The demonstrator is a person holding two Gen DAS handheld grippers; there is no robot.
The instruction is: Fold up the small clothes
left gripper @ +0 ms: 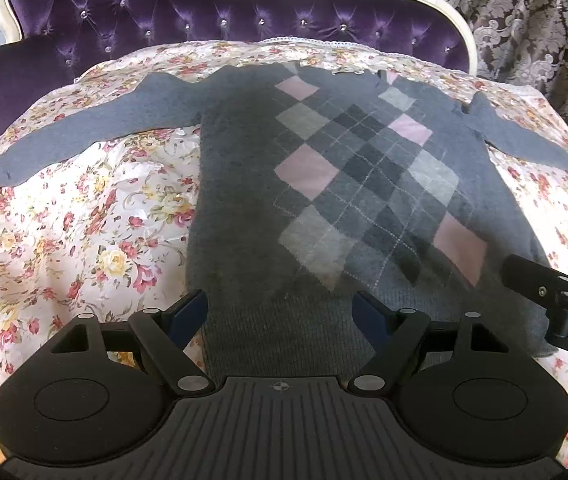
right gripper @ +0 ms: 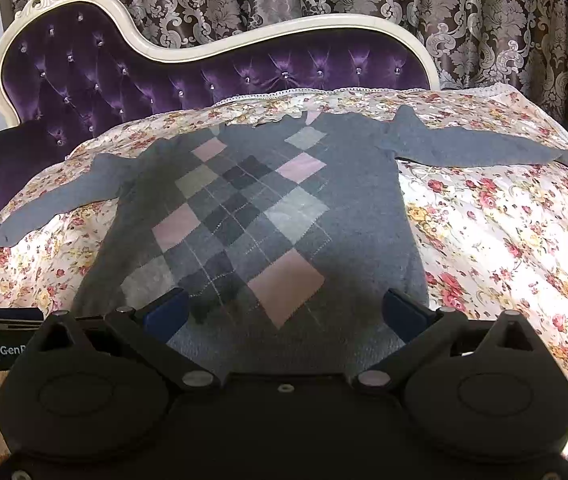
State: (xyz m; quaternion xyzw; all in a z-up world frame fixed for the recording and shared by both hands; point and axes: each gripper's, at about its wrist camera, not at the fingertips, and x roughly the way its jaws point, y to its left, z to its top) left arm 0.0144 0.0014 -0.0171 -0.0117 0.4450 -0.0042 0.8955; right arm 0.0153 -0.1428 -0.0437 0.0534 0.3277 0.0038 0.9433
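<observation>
Grey argyle sweater lying flat, front up, on the floral cover of a purple tufted sofa, both sleeves spread sideways; no fold is yet made, so the whole task appears to remain; the knit is dark grey with pink and pale diamonds, its ribbed hem nearest the cameras; left gripper and right gripper hover over the hem, jaws spread wide, holding nothing.

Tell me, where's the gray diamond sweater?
The sweater lies spread flat on the flowery cloth, sleeves out, before the purple sofa back.
</observation>
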